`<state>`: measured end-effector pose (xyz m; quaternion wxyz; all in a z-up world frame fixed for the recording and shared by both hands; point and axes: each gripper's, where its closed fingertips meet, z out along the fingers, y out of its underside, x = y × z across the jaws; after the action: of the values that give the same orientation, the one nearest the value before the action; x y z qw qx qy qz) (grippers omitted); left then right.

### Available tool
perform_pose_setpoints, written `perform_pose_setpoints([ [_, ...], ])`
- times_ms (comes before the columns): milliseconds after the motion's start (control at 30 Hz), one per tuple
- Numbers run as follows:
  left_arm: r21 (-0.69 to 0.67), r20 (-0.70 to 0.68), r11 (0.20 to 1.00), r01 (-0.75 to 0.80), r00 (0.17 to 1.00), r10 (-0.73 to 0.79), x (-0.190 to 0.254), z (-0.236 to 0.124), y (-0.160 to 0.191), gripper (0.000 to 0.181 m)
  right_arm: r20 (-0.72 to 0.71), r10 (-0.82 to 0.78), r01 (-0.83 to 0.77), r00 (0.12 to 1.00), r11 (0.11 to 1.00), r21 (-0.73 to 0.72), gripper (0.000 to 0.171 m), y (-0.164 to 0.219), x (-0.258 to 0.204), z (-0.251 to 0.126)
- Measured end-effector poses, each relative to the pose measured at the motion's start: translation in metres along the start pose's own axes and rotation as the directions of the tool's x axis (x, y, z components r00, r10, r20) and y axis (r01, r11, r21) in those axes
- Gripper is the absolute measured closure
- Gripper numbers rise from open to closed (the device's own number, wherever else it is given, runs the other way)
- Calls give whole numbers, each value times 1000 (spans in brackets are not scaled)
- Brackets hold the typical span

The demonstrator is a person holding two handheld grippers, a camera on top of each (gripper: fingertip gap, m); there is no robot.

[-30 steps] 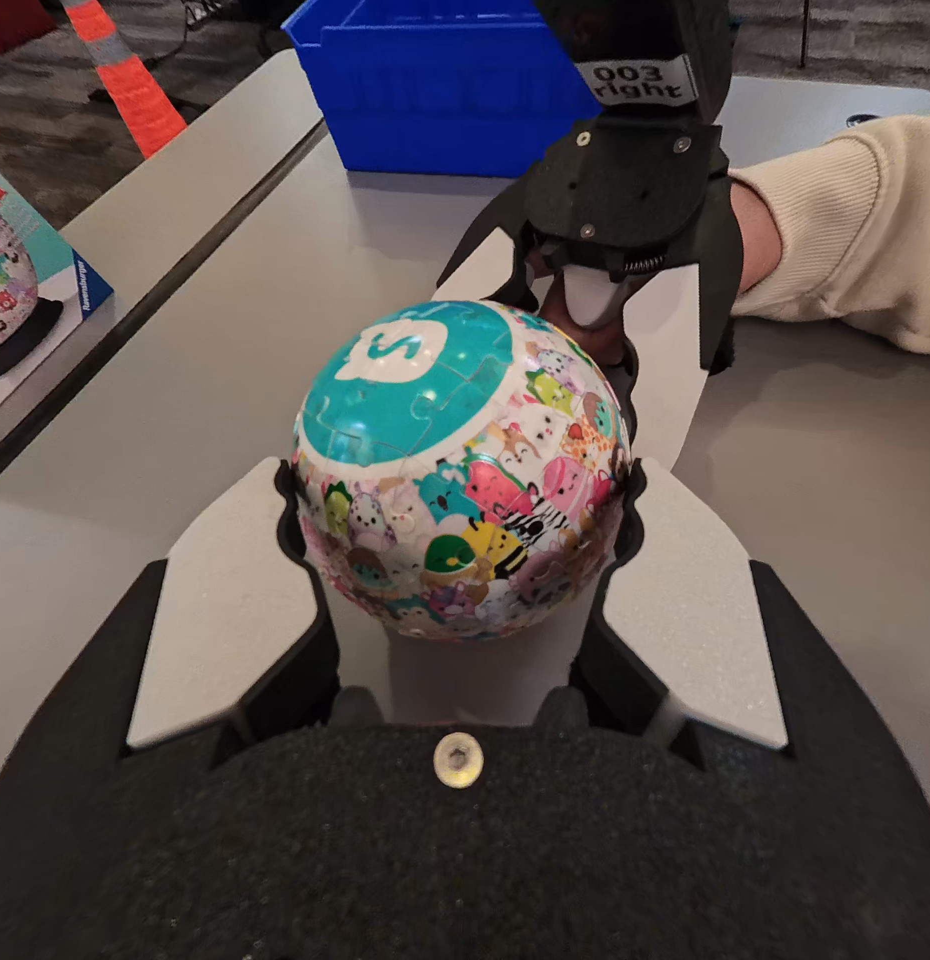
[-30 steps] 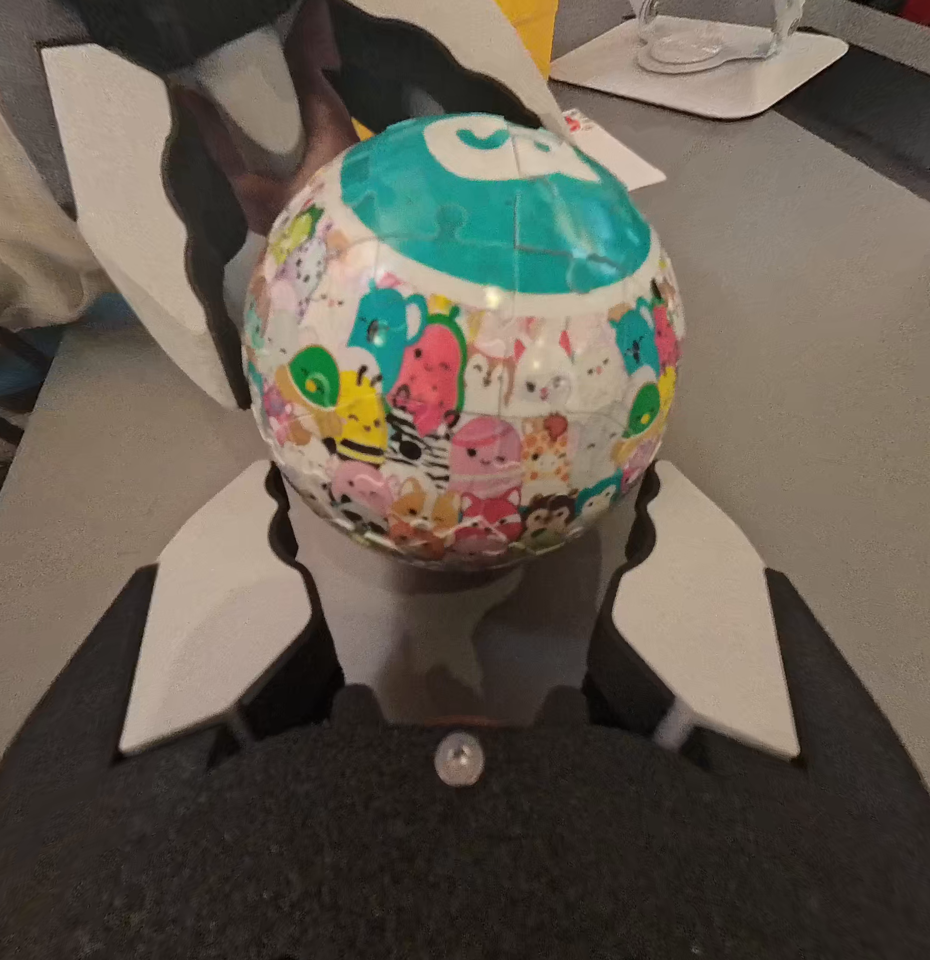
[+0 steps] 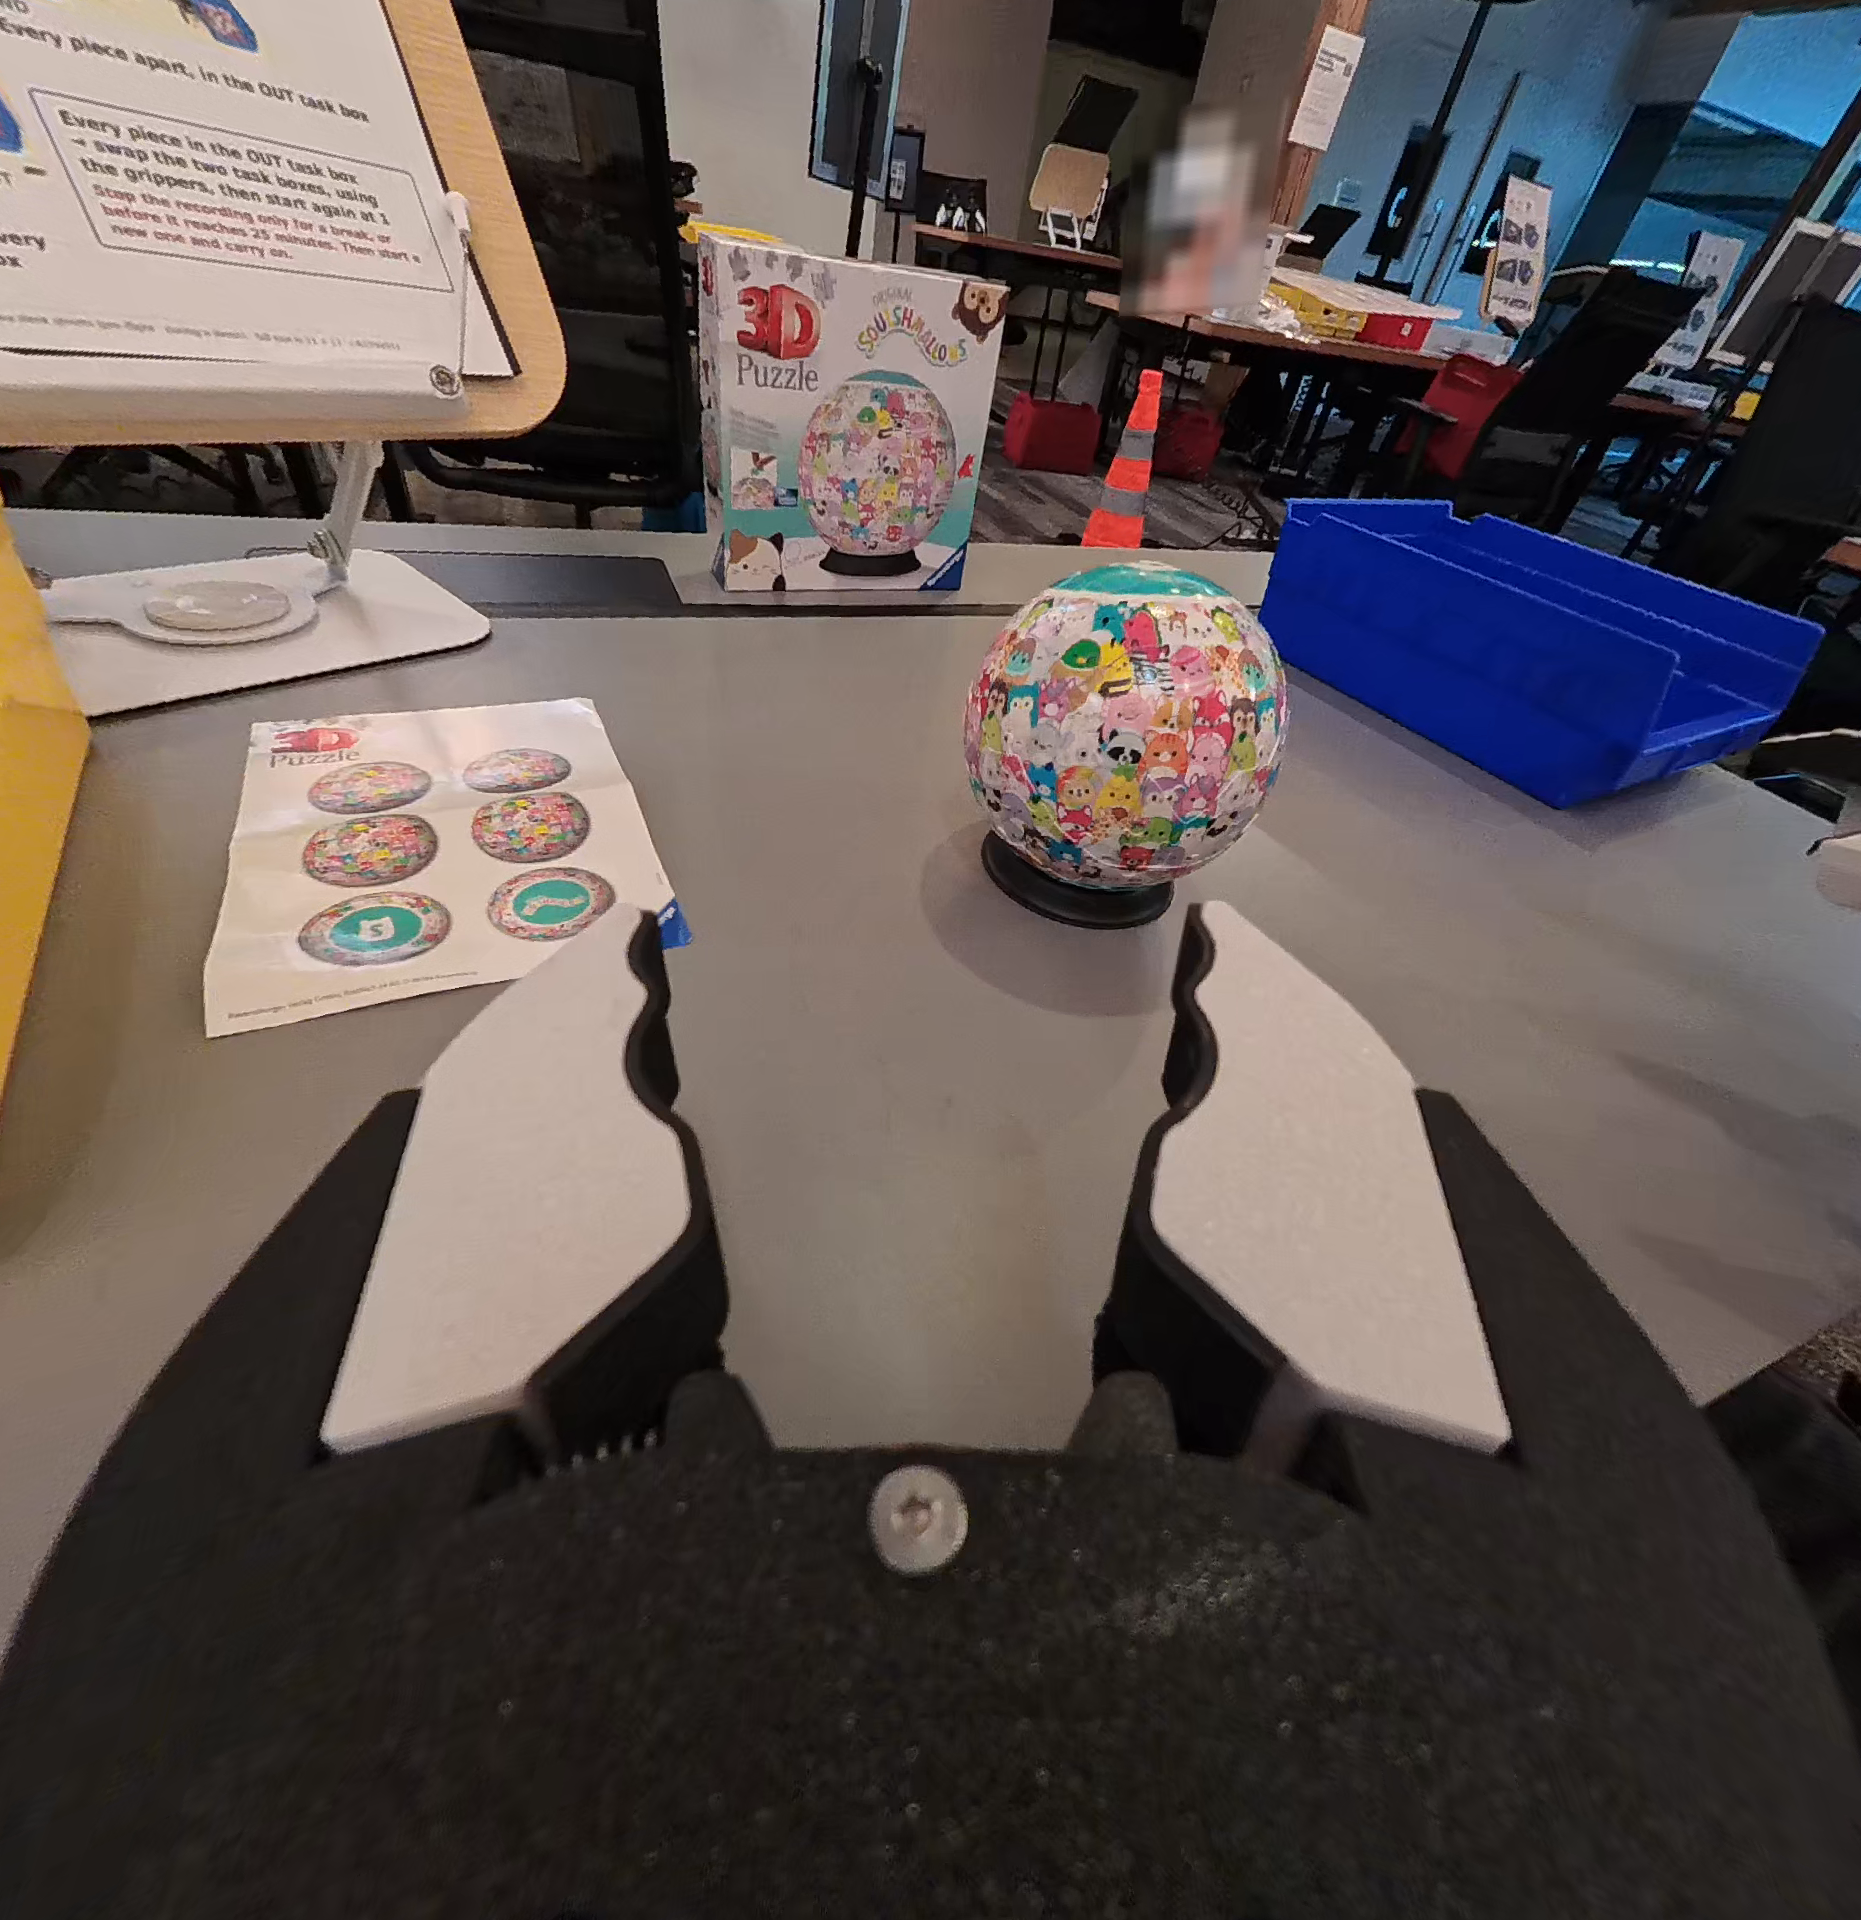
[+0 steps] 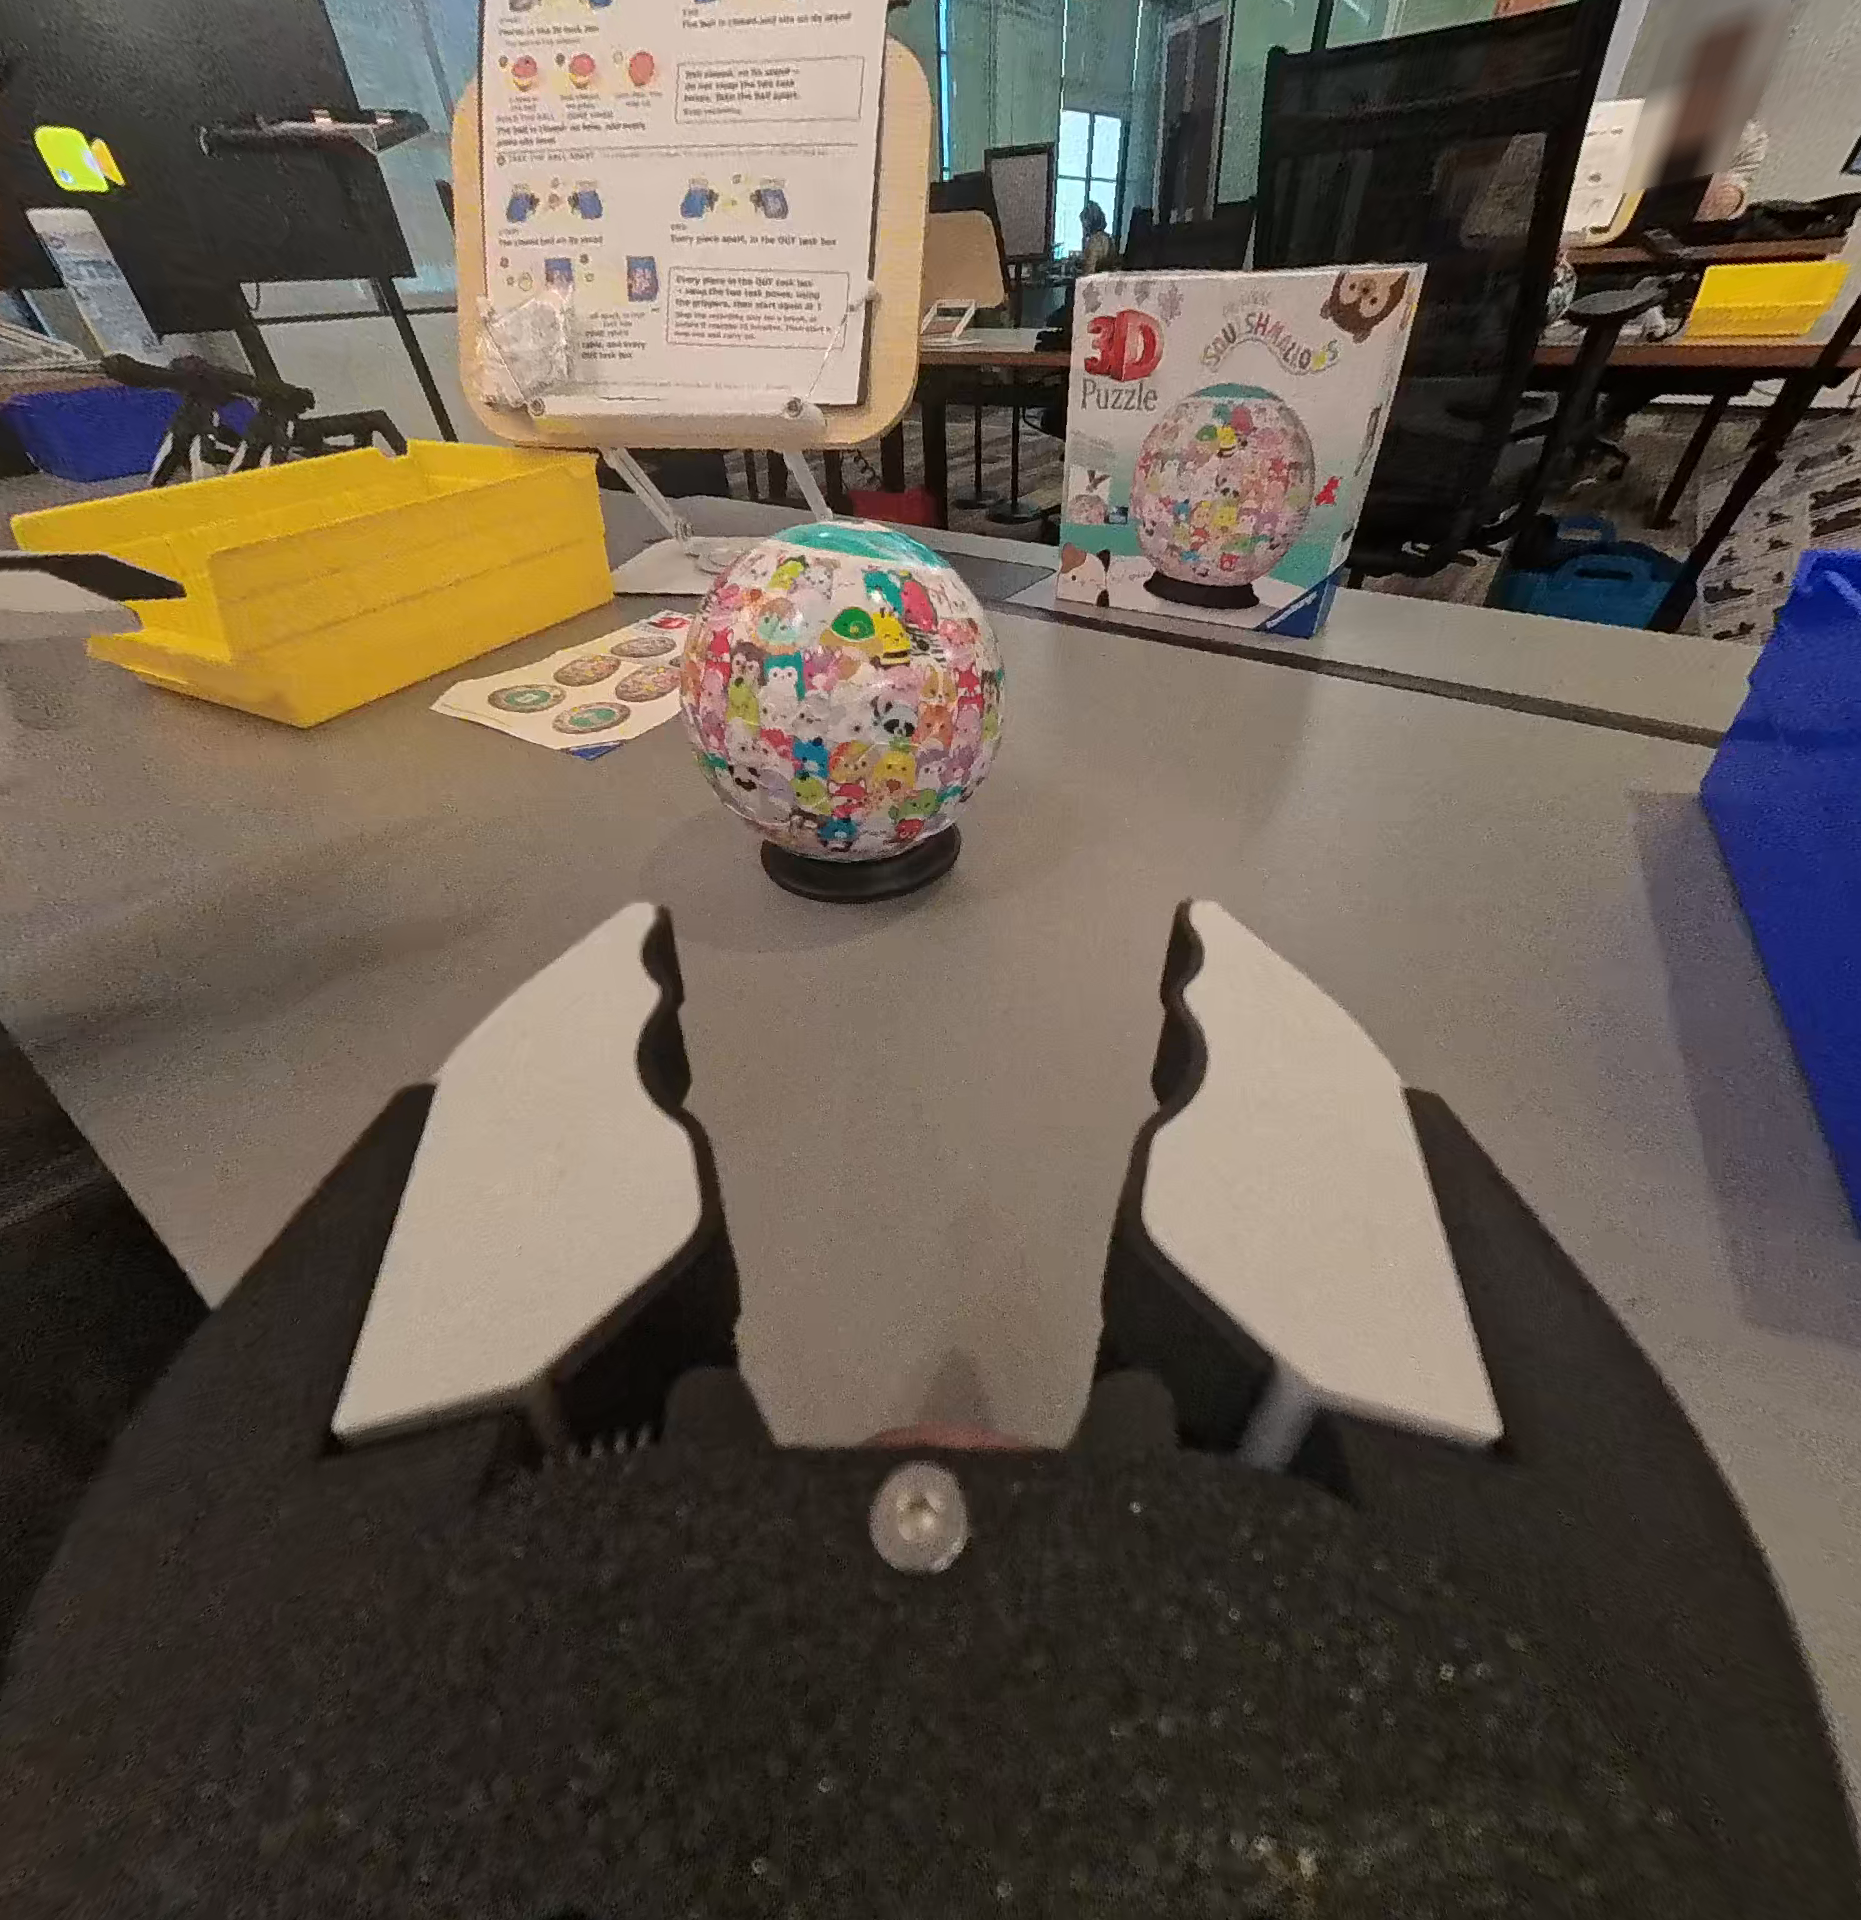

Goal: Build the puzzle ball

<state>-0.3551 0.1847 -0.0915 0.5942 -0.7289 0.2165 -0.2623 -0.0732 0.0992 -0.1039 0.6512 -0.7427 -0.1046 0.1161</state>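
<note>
The puzzle ball [image 3: 1125, 727] is whole, with a teal cap and many small cartoon animals. It sits upright on a black ring stand [image 3: 1078, 898] on the grey table. It also shows in the right wrist view [image 4: 841, 690] on its stand [image 4: 859, 864]. My left gripper [image 3: 918, 935] is open and empty, well short of the ball and a little to its left. My right gripper [image 4: 918, 930] is open and empty, short of the ball, which lies straight ahead. A tip of the left gripper [image 4: 64, 590] shows at the left edge of the right wrist view.
A blue bin [image 3: 1528, 644] stands right of the ball, a yellow bin [image 4: 323, 582] to the left. A picture leaflet [image 3: 427, 862] lies flat left of the ball. The puzzle's box [image 3: 843, 416] and an instruction board on a stand [image 4: 687, 208] are at the table's back. About 15 cm separates my left fingertips from the puzzle ball [image 3: 1125, 727].
Both grippers were around the ball at close range from opposite sides. Now both have let go and pulled back, and the ball stands alone on its black stand.
</note>
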Motion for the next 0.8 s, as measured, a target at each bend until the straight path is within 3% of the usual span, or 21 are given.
perform_pose_setpoints([
  [500,-20,-4,998,-59,998,59,6,-1,4,94,35,-17,18,999,999,-32,90,6,-7,2],
  [633,-31,-11,998,-51,999,51,7,-1,6,98,87,-37,43,996,997,-66,115,11,-16,4],
  [667,-37,-27,998,-46,999,45,9,0,7,99,119,-37,47,992,996,-77,131,12,-20,5],
  [700,-45,-54,998,-48,997,45,14,1,8,102,178,-37,54,983,995,-88,162,11,-26,7],
  [733,-56,-88,997,-57,995,52,19,3,10,106,234,-38,63,971,993,-101,171,9,-31,12],
  [800,-71,-150,995,-67,987,56,30,10,11,122,292,-67,124,954,975,-182,171,6,-30,29],
])
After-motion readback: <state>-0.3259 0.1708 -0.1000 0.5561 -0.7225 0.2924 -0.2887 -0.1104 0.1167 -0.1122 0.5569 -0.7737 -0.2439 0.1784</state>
